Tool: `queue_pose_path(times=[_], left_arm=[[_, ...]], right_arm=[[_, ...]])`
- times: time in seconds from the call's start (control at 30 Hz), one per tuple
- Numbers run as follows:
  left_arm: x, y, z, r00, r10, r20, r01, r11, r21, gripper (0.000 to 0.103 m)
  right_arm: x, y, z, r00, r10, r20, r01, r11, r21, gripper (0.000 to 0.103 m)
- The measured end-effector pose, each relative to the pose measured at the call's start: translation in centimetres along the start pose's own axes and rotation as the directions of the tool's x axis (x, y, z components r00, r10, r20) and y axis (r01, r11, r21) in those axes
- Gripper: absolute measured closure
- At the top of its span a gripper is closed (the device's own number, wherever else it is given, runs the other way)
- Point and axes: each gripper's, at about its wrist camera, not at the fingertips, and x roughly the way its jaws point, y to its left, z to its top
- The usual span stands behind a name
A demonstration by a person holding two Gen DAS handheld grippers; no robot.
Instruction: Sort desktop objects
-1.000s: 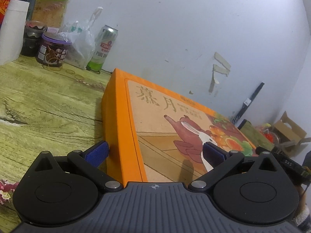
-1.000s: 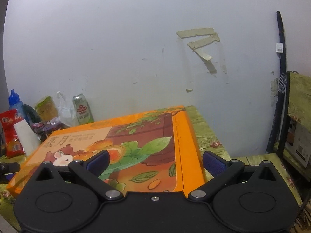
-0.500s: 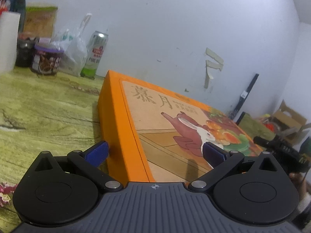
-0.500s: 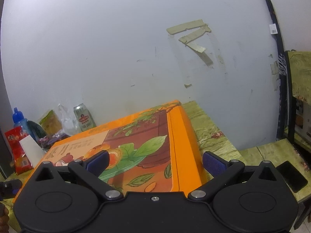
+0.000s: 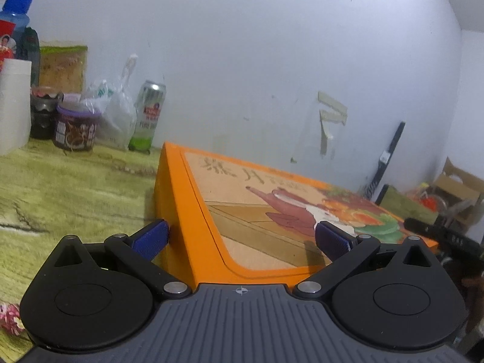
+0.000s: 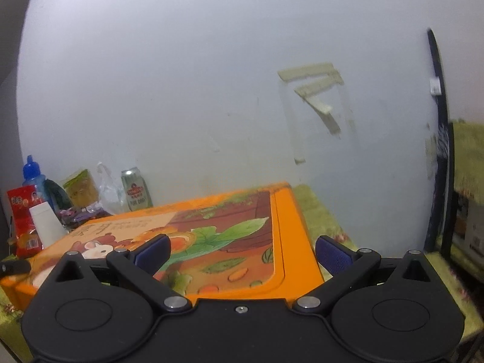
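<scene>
Green-patterned tabletop [image 5: 60, 187] carries the orange box [image 5: 193, 227], straddled by the wide-spread left gripper [image 5: 240, 239]. Only the right view shows the box's far leaf-printed end inside the equally wide right gripper [image 6: 242, 249].

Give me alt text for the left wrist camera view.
The open left gripper straddles a corner of a large orange gift box on a green wood-grain table. A can, jar and plastic bag stand by the white wall.

Both hand-held grippers [image 5: 240, 239] [image 6: 242, 249] spread wide, level.
</scene>
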Motion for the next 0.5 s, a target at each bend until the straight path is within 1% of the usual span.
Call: queue_pose_path(times=[0.07, 0.2, 0.3, 0.4, 0.5], left_arm=[[-0.2, -0.1, 0.3, 1.0, 0.0, 0.018, -0.001, 1.0, 0.005, 0.0], [0.0, 0.0, 0.6, 0.999, -0.011, 0.037, 0.011, 1.0, 0.001, 0.0], [0.8, 0.3, 0.4, 0.999, -0.012, 0.031, 0.011, 1.0, 0.006, 0.0], [1.5, 0.9, 0.0, 1.0, -0.011, 0.028, 0.012, 1.0, -0.011, 0.0], [2.1, 1.4, -0.4, 1.0, -0.02, 0.023, 0.021, 0.999, -0.026, 0.0]], right_arm=[[-0.3, 0.2, 0.4, 1.0, 0.009, 0.019, -0.009, 1.0, 0.002, 0.0], [-0.3, -0.4, 1.1, 0.998, 0.039, 0.043, -0.041, 0.998, 0.056, 0.0], [0.5, -1.0, 1.3, 0.998, 0.045, 0.032, -0.048, 0.994, 0.1, 0.0], [1.5, -1.3, 1.1, 0.999, 0.04, 0.017, -0.042, 0.992, 0.122, 0.0], [2.2, -1.6, 0.5, 0.999, 0.039, 0.02, -0.041, 0.99, 0.134, 0.0]])
